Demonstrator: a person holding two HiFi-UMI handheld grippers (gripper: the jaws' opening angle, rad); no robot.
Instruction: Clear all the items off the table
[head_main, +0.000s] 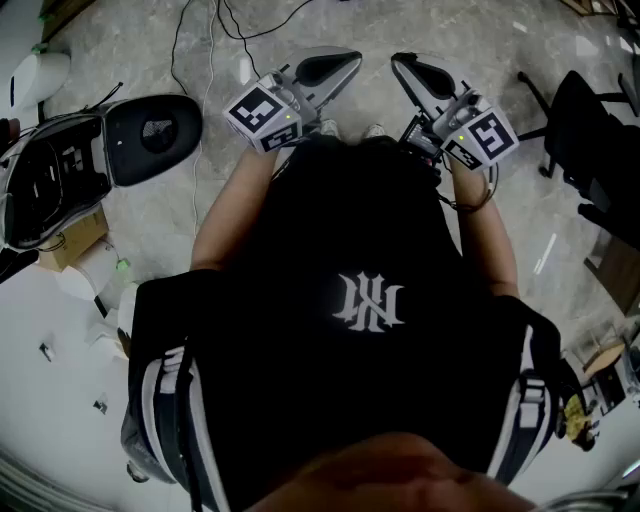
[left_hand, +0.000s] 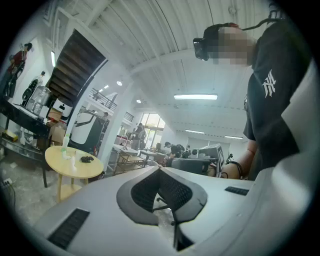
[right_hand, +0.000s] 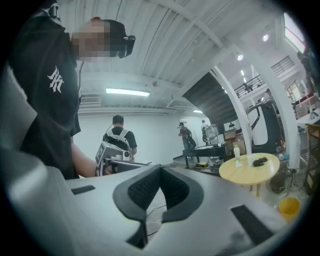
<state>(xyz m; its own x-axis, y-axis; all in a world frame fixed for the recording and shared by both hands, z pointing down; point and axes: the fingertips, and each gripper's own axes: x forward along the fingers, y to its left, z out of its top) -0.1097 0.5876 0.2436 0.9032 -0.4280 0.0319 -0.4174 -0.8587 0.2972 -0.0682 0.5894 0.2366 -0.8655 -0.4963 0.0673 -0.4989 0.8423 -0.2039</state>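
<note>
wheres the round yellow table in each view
Head view: not in it.
Left gripper view: round yellow table at left, below middle.
Right gripper view: at right, below middle.
Shared landmark, both gripper views: the dark lump on its top.

Dark item (right_hand: 260, 161) on table (right_hand: 241, 173): indistinct

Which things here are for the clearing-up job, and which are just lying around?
For the job:
- round yellow table
- bottle on it
- small dark thing on it
- left gripper and right gripper, both shut and empty

Just lying about:
- scooter with its seat up
- cardboard box
- office chair
- yellow bucket
</note>
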